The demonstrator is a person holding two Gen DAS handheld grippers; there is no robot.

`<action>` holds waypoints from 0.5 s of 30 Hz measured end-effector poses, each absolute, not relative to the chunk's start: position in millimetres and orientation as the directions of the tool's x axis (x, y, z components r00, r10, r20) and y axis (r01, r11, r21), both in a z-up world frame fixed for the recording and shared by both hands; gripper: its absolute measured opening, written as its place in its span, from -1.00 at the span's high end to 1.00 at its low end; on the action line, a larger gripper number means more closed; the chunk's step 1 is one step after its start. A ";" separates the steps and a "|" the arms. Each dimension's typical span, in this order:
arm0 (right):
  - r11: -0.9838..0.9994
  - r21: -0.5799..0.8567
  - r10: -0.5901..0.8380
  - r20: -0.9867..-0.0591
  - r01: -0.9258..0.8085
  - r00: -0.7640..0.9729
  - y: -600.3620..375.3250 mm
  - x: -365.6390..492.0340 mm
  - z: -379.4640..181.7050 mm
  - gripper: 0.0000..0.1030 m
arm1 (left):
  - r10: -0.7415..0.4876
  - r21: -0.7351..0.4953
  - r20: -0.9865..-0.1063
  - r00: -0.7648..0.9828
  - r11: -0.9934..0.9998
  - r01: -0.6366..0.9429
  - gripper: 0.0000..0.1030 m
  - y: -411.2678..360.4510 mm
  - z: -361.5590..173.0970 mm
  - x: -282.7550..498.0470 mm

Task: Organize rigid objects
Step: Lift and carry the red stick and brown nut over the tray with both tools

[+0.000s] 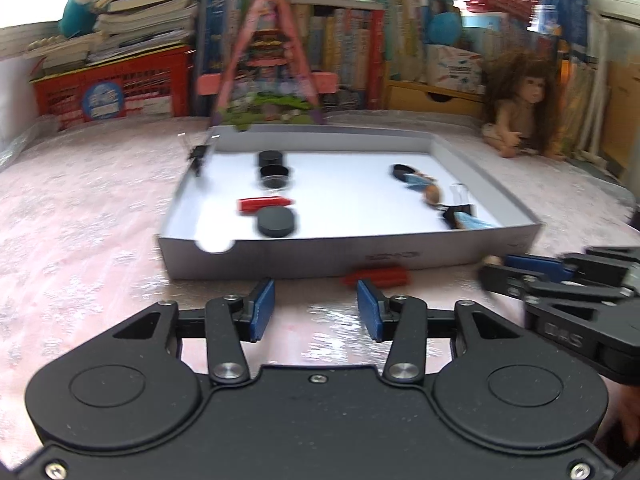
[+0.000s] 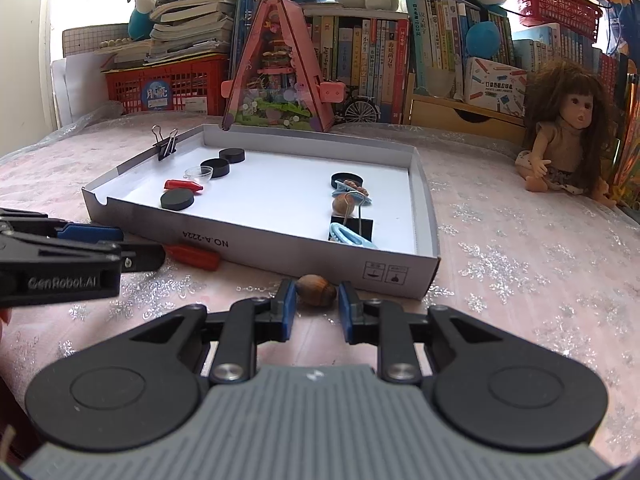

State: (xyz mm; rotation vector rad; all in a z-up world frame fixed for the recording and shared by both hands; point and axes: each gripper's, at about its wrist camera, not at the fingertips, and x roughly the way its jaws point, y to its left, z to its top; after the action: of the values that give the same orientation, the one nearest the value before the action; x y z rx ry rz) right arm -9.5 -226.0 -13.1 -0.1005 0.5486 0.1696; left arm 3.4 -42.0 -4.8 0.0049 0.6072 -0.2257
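A shallow white box sits on the pink cloth. It holds black discs, a red piece, blue clips and a brown nut. My right gripper is shut on another brown nut just outside the box's front wall. My left gripper stands open with nothing between its pads. A red piece lies on the cloth just beyond its right fingertip. In the left wrist view the right gripper shows at the right.
A black binder clip is clipped on the box's left rim, and a clear cup sits inside. A doll sits at the back right. A pink triangular toy house, a red crate and bookshelves line the back.
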 end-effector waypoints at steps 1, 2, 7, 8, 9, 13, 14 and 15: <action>0.981 -0.049 0.133 -0.527 -0.186 0.840 -226.2 -9.4 -13.3 0.45 | -0.218 -0.058 -0.562 0.798 0.973 0.225 0.10 -46.2 -4.7 1.6; 0.982 -0.049 0.132 -0.527 -0.185 0.840 -226.3 -9.2 -13.4 0.45 | -0.224 -0.055 -0.561 0.797 0.971 0.234 0.09 -50.3 -4.5 0.9; 0.982 -0.047 0.133 -0.523 -0.184 0.842 -226.9 -9.3 -13.4 0.45 | -0.259 -0.097 -0.575 0.776 0.963 0.250 0.10 -60.9 -5.5 4.6; 0.982 -0.046 0.132 -0.522 -0.182 0.843 -227.4 -9.7 -13.5 0.45 | -0.262 -0.104 -0.577 0.773 0.963 0.249 0.10 -62.2 -5.5 6.0; 0.982 -0.045 0.132 -0.521 -0.181 0.843 -227.8 -9.3 -13.6 0.45 | -0.265 -0.112 -0.580 0.770 0.962 0.248 0.10 -63.0 -5.6 8.2; 0.984 -0.039 0.131 -0.520 -0.176 0.844 -229.4 -8.9 -13.4 0.45 | -0.274 -0.130 -0.588 0.761 0.961 0.245 0.08 -67.4 -6.3 14.2; 0.984 -0.037 0.131 -0.520 -0.176 0.844 -229.9 -9.0 -13.4 0.45 | -0.271 -0.126 -0.589 0.762 0.961 0.244 0.07 -69.0 -6.8 14.8; 0.984 -0.036 0.132 -0.520 -0.176 0.844 -230.0 -8.8 -13.5 0.45 | -0.267 -0.120 -0.589 0.763 0.962 0.244 0.06 -70.6 -7.4 16.0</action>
State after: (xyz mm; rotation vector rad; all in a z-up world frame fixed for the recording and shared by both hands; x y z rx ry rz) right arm -8.8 -230.0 -13.5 -0.0837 0.5427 0.1631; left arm 16.0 -70.6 -7.4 -0.0364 0.6457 -0.2780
